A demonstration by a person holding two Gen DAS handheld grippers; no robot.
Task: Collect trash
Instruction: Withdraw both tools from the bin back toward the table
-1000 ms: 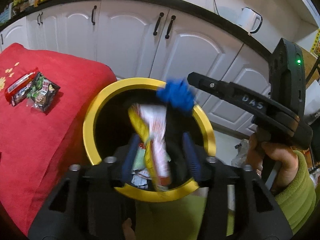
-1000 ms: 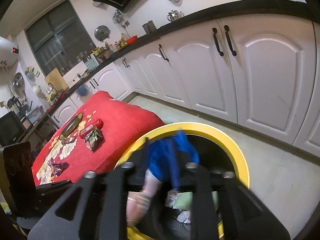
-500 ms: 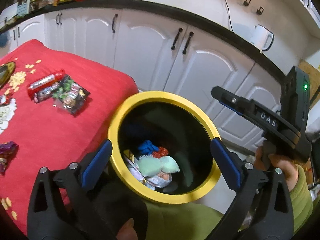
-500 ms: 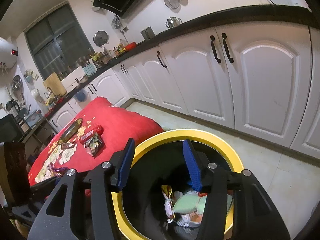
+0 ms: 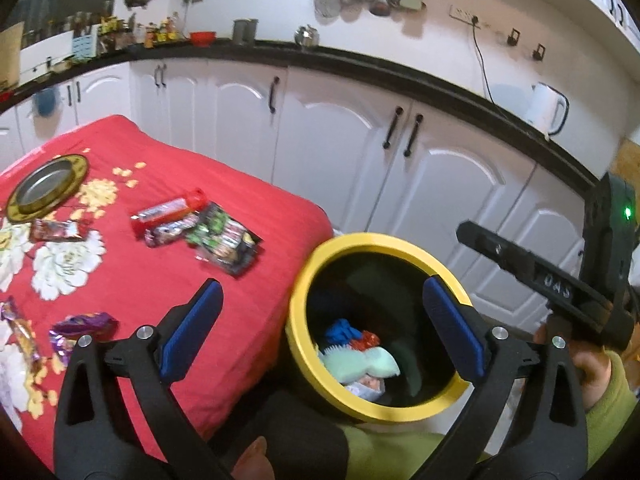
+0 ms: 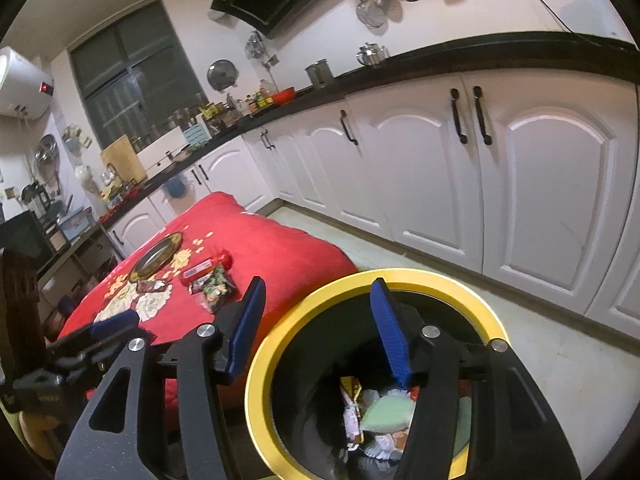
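Observation:
A black bin with a yellow rim (image 5: 336,396) (image 6: 256,392) stands beside a table with a red cloth (image 5: 248,208) (image 6: 280,240). It holds wrappers, a blue item (image 5: 340,330) and a pale green item (image 5: 360,364) (image 6: 386,410). My left gripper (image 5: 320,320) is open and empty, above the bin's left rim. My right gripper (image 6: 318,312) is open and empty above the bin; it also shows in the left wrist view (image 5: 520,264). On the cloth lie a red tube (image 5: 168,212) (image 6: 206,266), dark snack packets (image 5: 224,240) (image 6: 214,286) and purple wrappers (image 5: 84,326).
A gold-rimmed metal dish (image 5: 44,186) (image 6: 158,256) sits at the table's far end. White cabinets (image 5: 340,152) (image 6: 540,200) under a black counter run behind. A tiled floor (image 6: 560,352) lies right of the bin.
Both grippers opened and let the wrappers and the blue item drop into the bin. Both have since lifted and shifted left, bringing more of the table into view.

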